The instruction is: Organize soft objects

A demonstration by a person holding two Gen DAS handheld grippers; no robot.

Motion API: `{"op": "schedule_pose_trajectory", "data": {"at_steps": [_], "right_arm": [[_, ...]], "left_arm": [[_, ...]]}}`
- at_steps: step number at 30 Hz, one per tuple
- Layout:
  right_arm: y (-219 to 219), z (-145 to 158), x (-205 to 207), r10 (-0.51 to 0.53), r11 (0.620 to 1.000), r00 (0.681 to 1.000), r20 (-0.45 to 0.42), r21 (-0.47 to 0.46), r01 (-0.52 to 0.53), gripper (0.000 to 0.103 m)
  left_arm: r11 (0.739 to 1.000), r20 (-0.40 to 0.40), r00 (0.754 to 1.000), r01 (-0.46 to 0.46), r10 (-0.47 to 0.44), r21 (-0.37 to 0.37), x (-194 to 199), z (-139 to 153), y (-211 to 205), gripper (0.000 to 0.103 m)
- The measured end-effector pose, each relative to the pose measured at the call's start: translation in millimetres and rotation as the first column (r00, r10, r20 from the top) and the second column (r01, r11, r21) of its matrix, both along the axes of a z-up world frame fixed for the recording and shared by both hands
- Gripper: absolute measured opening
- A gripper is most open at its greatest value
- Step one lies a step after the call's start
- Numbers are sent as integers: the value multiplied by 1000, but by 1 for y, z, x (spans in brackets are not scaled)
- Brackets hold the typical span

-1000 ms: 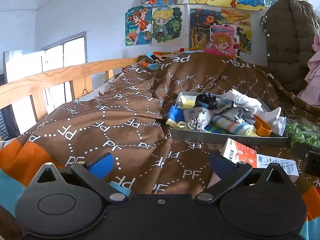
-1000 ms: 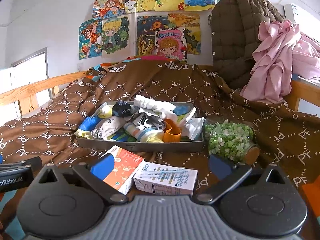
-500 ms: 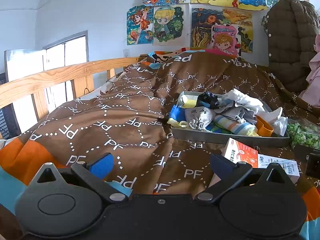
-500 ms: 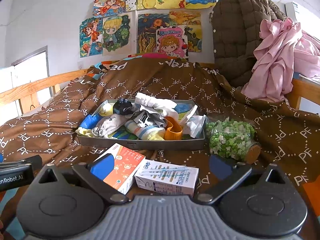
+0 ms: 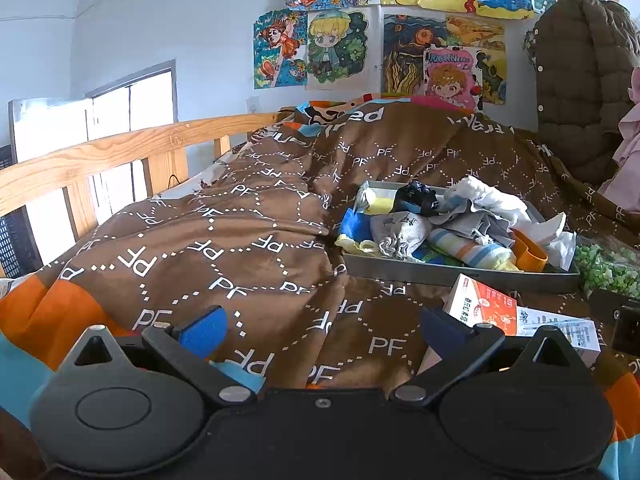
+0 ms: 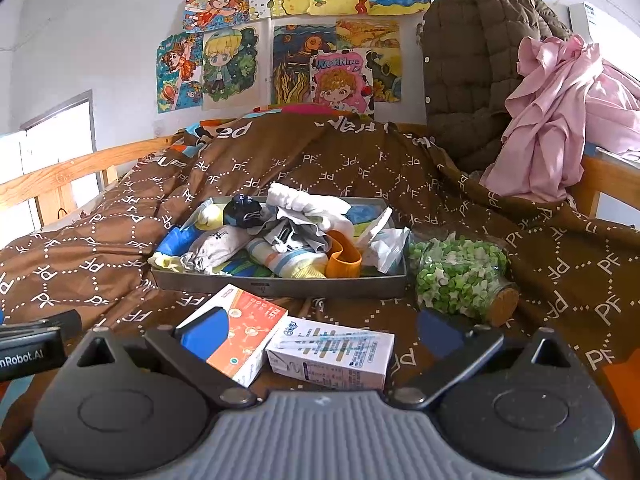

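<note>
A brown quilt (image 6: 360, 168) covers the bed, and on it sits a grey tray (image 6: 280, 286) heaped with socks and small cloths (image 6: 288, 236), its long axis running left to right across both views. A jar of green bits (image 6: 460, 272) lies on its side just right of the tray; 2 cartons (image 6: 288, 340) lie in front. The right gripper (image 6: 320, 330) faces the tray squarely, fingers spread and empty, and looks nearer. The left gripper (image 5: 320, 330), likewise spread and empty, has the tray ahead and to its right.
</note>
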State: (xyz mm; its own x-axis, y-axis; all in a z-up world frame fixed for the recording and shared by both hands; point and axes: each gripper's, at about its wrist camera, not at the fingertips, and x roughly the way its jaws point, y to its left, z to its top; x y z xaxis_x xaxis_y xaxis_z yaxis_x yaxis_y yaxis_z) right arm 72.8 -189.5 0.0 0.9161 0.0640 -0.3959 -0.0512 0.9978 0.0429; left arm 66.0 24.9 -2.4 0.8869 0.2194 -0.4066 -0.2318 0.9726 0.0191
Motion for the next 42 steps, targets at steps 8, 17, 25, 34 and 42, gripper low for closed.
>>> {"op": "schedule_pose_trajectory", "data": {"at_steps": [8, 17, 25, 34, 42], "right_arm": [[0, -1, 0, -3, 1000, 1000, -2, -2, 3, 103], [0, -1, 0, -3, 1000, 1000, -2, -2, 3, 103], [0, -1, 0, -2, 1000, 1000, -3, -1, 2, 103], [1, 0, 0, -2, 1000, 1000, -5, 0, 2, 103], [1, 0, 0, -1, 1000, 1000, -6, 1, 1, 103]], "left_arm": [[1000, -5, 1000, -3, 3, -1, 0, -2, 1, 102], [1000, -14, 1000, -23, 23, 2, 1, -3, 3, 102], [1000, -30, 999, -28, 28, 8, 1, -2, 2, 102], [1000, -35, 999, -26, 26, 11, 0, -2, 2, 102], [1000, -35, 999, -27, 27, 10, 0, -1, 1, 102]]}}
